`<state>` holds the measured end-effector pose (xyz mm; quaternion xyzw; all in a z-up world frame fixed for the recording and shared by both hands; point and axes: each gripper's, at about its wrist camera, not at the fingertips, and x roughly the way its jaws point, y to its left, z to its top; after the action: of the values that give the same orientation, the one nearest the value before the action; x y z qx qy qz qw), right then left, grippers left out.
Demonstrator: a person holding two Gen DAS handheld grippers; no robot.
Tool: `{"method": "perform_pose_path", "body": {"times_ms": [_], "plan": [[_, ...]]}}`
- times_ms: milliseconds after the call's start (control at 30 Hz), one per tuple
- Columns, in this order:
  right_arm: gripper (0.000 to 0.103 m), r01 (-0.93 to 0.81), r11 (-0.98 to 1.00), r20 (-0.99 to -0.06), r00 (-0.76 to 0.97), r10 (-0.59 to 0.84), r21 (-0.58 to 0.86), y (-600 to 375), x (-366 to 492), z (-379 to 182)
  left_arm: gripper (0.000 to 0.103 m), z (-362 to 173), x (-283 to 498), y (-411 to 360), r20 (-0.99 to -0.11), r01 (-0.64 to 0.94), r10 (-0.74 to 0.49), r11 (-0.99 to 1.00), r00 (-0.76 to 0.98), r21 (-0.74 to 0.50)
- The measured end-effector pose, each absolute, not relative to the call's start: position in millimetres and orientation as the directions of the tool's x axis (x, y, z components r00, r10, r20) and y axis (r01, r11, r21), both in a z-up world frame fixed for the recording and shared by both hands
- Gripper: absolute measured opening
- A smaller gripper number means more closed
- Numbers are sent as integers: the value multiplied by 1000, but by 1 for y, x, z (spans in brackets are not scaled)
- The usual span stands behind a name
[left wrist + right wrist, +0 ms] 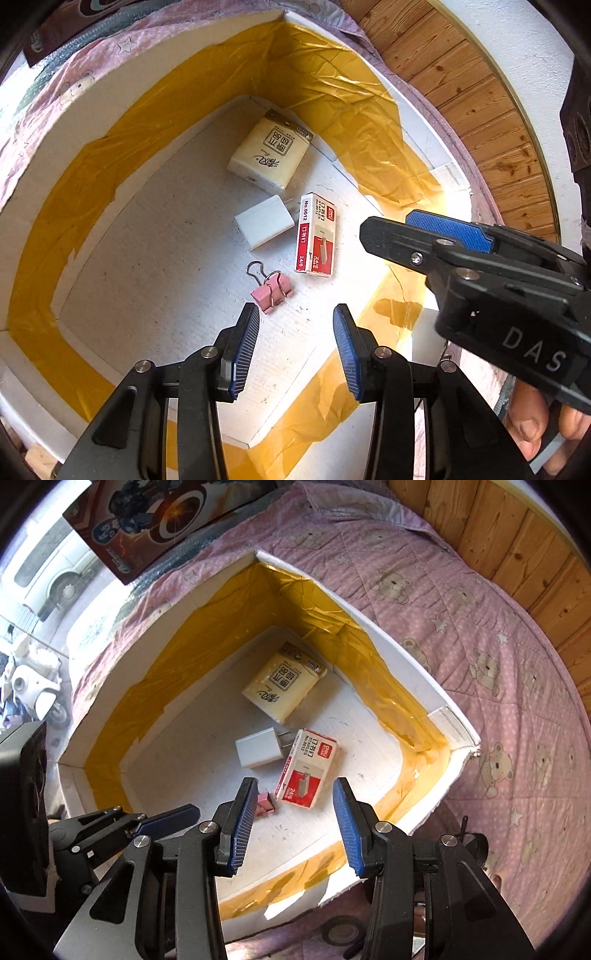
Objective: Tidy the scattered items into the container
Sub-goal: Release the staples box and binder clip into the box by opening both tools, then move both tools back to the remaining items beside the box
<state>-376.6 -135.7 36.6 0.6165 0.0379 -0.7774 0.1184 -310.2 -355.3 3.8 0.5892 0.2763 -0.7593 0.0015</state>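
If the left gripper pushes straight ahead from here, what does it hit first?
Most likely the pink binder clip, lying just beyond the left gripper and slightly left of its open jaws. Otherwise, the box's white floor. Depth is uncertain in this fisheye view.

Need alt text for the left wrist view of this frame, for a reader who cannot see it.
Open left gripper hangs over a white foam box taped yellow inside, which holds a tissue pack, a white charger, a staples box and a pink binder clip. The right gripper reaches in from the right, with nothing seen in it.
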Motion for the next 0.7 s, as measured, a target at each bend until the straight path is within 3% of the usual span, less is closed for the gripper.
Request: {"method": "perform_pose_path", "body": {"times_ms": [700], "plan": [[46,174,-977,-839,-507,-199,127,-148,-224,99,43,65,-223,-339,-809,142,296,-898,-509,-417]]}}
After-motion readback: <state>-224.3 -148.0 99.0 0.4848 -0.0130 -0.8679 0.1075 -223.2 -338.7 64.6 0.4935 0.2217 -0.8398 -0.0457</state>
